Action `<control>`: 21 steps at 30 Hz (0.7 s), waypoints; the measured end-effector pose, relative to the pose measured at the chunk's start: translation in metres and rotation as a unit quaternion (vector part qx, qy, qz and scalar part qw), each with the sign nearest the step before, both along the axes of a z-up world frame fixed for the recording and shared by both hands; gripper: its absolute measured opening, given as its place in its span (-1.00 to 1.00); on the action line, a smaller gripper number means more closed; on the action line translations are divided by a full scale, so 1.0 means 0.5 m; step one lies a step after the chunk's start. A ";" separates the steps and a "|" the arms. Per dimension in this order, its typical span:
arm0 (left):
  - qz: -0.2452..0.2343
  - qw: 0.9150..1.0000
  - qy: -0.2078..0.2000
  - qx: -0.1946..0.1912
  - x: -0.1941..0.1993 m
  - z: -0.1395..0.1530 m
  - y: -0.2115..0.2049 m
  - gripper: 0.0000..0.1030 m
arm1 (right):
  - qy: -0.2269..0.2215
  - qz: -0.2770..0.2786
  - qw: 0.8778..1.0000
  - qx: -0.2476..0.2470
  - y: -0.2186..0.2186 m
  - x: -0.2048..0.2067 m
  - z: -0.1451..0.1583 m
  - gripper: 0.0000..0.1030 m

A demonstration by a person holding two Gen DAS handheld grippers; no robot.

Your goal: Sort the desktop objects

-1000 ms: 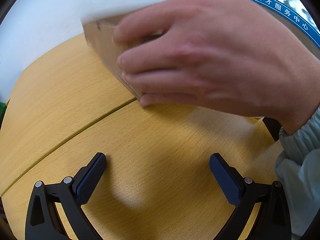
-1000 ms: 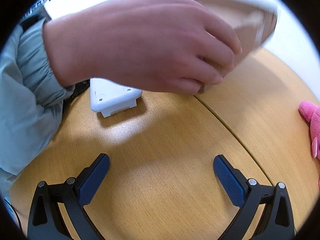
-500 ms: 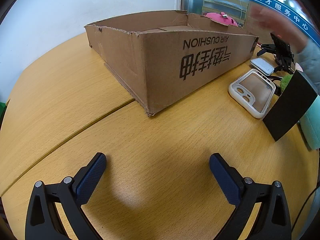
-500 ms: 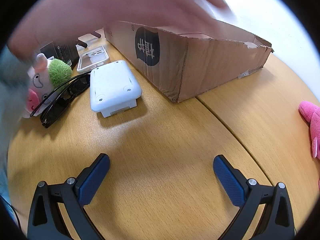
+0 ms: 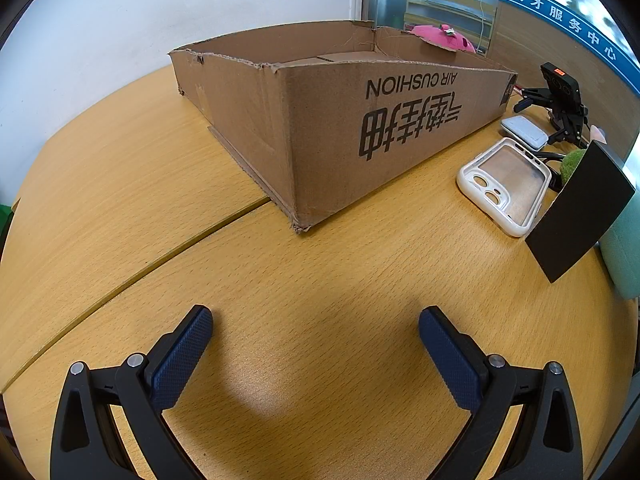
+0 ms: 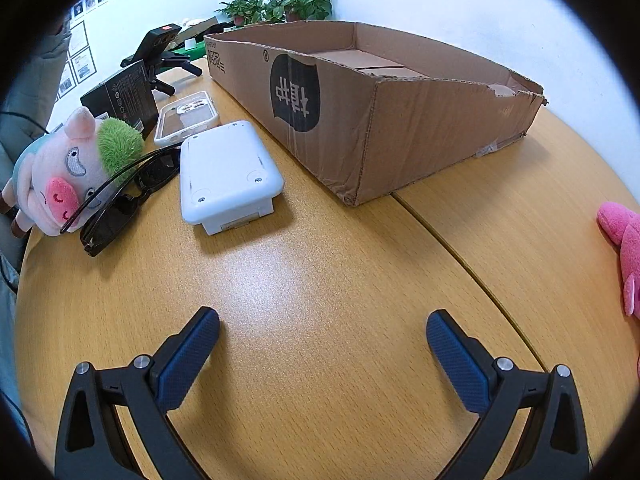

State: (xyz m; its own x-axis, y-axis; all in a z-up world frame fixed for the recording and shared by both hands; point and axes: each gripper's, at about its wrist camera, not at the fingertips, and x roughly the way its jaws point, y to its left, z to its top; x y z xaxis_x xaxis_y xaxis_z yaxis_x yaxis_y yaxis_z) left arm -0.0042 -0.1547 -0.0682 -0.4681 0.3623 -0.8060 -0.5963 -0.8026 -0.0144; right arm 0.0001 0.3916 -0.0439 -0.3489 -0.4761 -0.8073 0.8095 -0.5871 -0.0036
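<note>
An open, empty cardboard box stands on the wooden table; it also shows in the right wrist view. In the right wrist view a white plastic box, black sunglasses, a pig plush, a clear phone case and a black carton lie left of it. The phone case and black carton show at the right of the left wrist view. My left gripper and right gripper are open and empty above bare table.
A pink plush lies at the right edge of the right wrist view. A phone on a small tripod stands behind the objects, and potted plants stand by the wall. A seam crosses the table.
A bare hand that held the cardboard box has let go and left both views. The box now rests on the table. Both grippers have stayed still.
</note>
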 end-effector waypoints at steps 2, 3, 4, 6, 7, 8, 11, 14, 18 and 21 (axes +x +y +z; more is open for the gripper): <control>0.000 1.000 0.000 0.000 0.001 0.000 -0.001 1.00 | 0.000 0.000 1.000 0.000 0.000 0.000 -0.002 1.00; 0.000 1.000 0.000 0.000 0.001 0.000 -0.001 1.00 | 0.000 0.000 1.000 0.000 0.000 0.000 -0.001 1.00; 0.000 1.000 0.000 0.000 0.001 0.000 0.000 1.00 | 0.000 0.000 1.000 0.000 0.000 0.000 -0.002 1.00; 0.000 1.000 0.000 0.000 0.002 0.000 -0.002 1.00 | 0.000 0.000 1.000 0.000 0.000 0.000 -0.001 1.00; 0.000 1.000 0.000 0.000 0.001 0.000 -0.001 1.00 | 0.000 0.000 1.000 0.000 -0.001 0.001 -0.002 1.00; 0.000 1.000 0.000 0.000 0.001 0.000 -0.001 1.00 | 0.000 0.000 1.000 0.000 0.000 0.001 -0.002 1.00; 0.000 1.000 0.000 0.000 0.002 0.000 -0.002 1.00 | 0.000 0.000 1.000 0.000 0.000 0.001 -0.001 1.00; 0.000 1.000 0.000 0.000 0.002 0.000 -0.002 1.00 | 0.000 0.000 1.000 0.000 0.000 0.001 -0.001 1.00; 0.000 1.000 0.000 0.000 0.002 0.000 -0.003 1.00 | 0.000 0.000 1.000 0.000 -0.001 0.000 0.000 1.00; 0.000 1.000 0.000 0.000 0.002 0.000 -0.002 1.00 | 0.000 0.000 1.000 0.000 0.000 -0.001 0.000 1.00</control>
